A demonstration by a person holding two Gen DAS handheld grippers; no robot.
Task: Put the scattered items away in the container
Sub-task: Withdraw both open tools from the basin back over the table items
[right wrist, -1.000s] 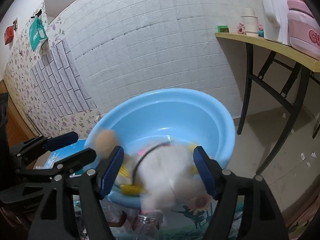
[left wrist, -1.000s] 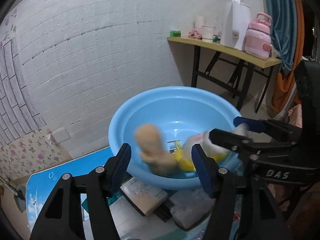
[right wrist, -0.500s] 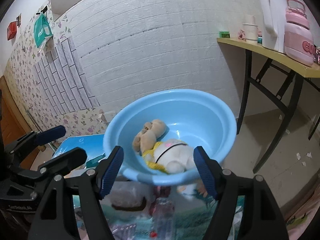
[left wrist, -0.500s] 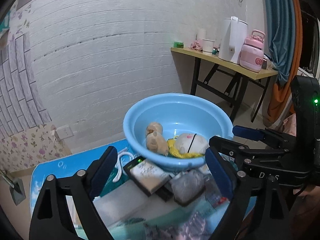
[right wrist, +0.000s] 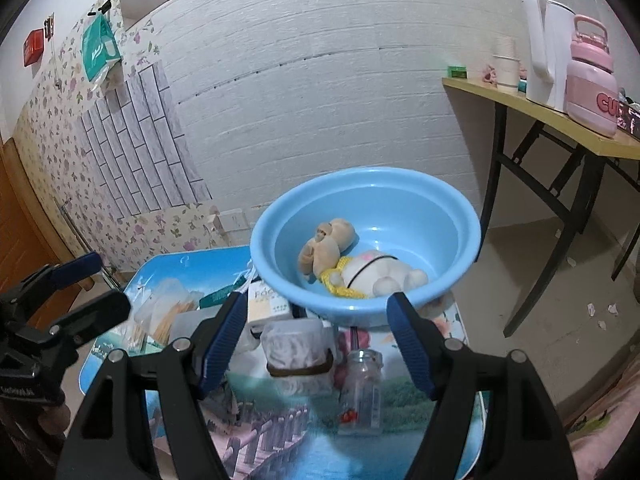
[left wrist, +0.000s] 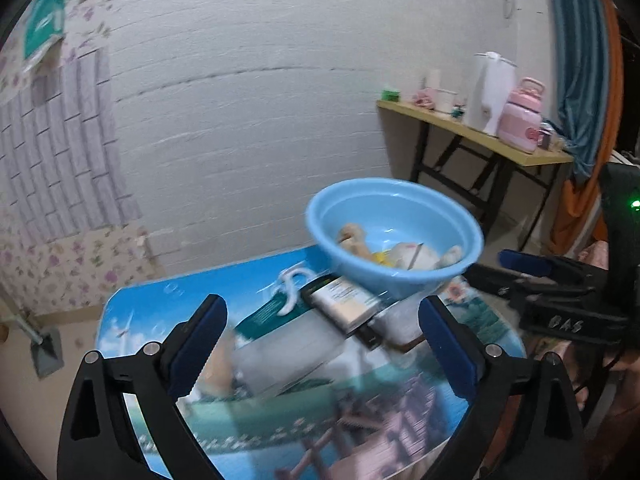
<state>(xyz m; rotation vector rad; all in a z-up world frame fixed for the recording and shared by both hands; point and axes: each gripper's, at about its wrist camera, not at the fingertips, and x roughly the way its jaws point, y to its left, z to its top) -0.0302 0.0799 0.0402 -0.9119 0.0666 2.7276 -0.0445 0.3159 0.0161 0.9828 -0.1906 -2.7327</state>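
The blue basin (right wrist: 460, 216) is seen to be smooth, glossy plastic; the tan plush toy (right wrist: 326, 242) and the white plush toy (right wrist: 380, 274) in it are made of soft, matt cloth; the low table top (right wrist: 280, 432) is covered by a shiny printed film; the small jar (right wrist: 362, 388) looks like clear glass; the wall (right wrist: 320, 80) is finished in rough, matt white brick texture.

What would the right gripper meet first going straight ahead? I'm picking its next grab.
Probably the clear tub of white stuff between the open right gripper's fingers, before the blue basin; depth is uncertain.
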